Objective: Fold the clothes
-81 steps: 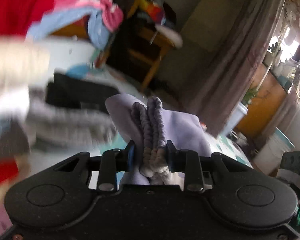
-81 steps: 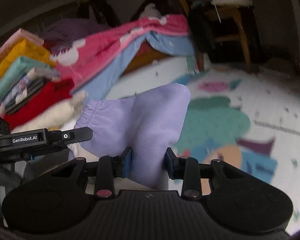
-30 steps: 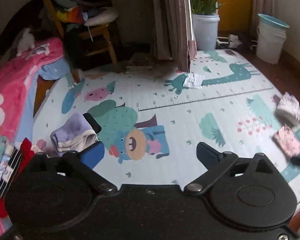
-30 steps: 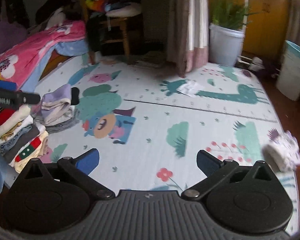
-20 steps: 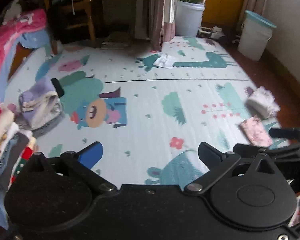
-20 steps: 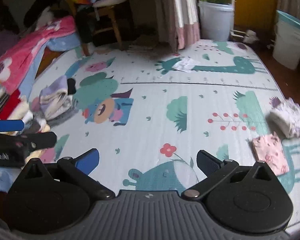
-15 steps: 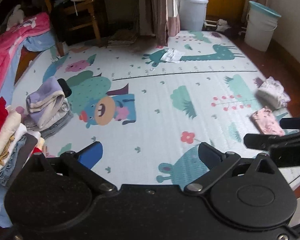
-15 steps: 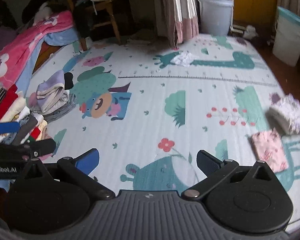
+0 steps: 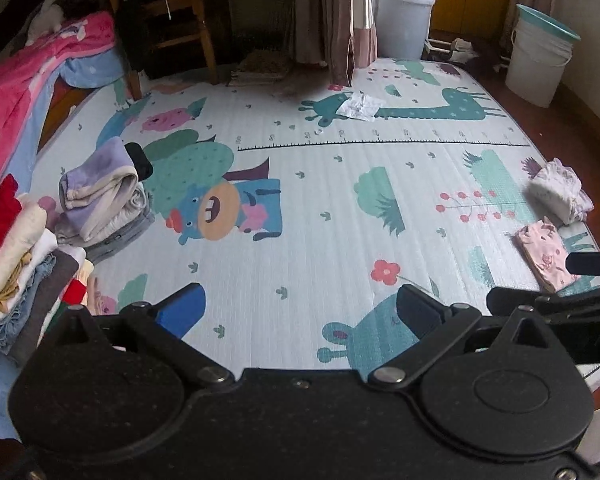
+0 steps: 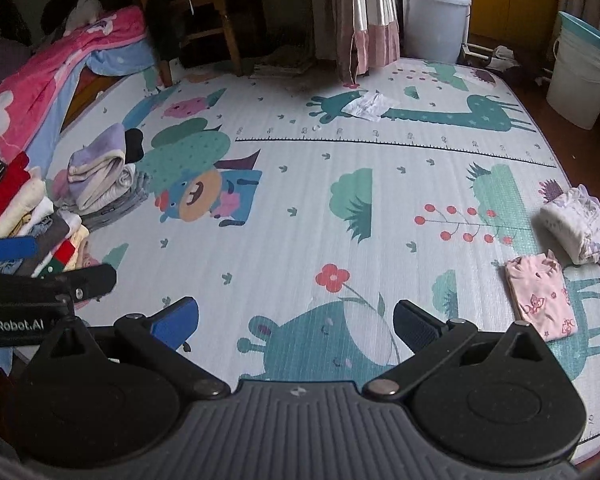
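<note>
We hold both grippers above the play mat (image 9: 308, 216), and neither of them carries anything. The left gripper (image 9: 300, 308) has its jaws spread wide, with only the mat visible between them, and the right gripper (image 10: 296, 320) is released in the same way, its fingers far apart over the teal animal print. The clothes lie in three places. At the left edge of the mat we see a folded lilac garment (image 9: 100, 184) resting on top of a grey folded piece (image 9: 120, 228), and a small black item (image 9: 139, 160) is just beside it. Nearer to us on the left stands a stack of folded clothes (image 9: 16, 248) in red, cream, blue and grey. On the right side of the mat, well apart from these, a folded pink garment (image 10: 540, 296) lies flat, and a white patterned bundle (image 10: 576, 224) sits just behind it, near the mat's edge. From the right wrist view, part of the left gripper shows at the left border, close to the stack. Farther back we see a crumpled white paper (image 10: 368, 106) on the giraffe print, a wooden chair (image 9: 184, 20), a curtain (image 10: 360, 12) and two white buckets (image 9: 540, 64).
</note>
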Available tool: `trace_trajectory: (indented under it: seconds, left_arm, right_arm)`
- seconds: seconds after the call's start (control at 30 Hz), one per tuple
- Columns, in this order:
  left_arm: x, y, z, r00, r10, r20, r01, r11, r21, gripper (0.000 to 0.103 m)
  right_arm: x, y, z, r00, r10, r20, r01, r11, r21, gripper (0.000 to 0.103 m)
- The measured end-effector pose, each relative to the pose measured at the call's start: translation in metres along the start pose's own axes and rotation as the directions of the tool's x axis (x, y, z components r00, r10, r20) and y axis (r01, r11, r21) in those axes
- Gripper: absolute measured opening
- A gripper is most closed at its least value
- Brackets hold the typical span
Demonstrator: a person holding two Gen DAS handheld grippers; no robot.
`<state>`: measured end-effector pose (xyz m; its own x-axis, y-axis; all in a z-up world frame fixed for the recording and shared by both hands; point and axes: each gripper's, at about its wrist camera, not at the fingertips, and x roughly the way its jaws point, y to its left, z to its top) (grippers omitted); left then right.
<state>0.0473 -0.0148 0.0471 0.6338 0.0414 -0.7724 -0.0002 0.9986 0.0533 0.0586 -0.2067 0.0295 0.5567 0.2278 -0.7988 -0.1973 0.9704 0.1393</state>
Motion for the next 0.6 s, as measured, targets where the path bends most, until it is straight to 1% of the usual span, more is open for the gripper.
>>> trace_trajectory:
  seconds: [0.3,0.6]
  left_arm:
    - [0.0046,-0.002,-0.0046,1.0,-0.002,-0.019,0.002,1.0,0.011,0.103]
    - [0.0056,-0.0018,-0.0063,1.0,-0.01,-0.023,0.01,1.0,0.015,0.103]
  right_arm:
    - [0.0003,0.0043,-0.0053,1.0,-0.015,-0.008,0.015,1.0,-0.02,0.103]
    - [-0.0002,-0.0015,-0.0048,1.0,0.0,-0.016,0.0,1.0,-0.022,0.103]
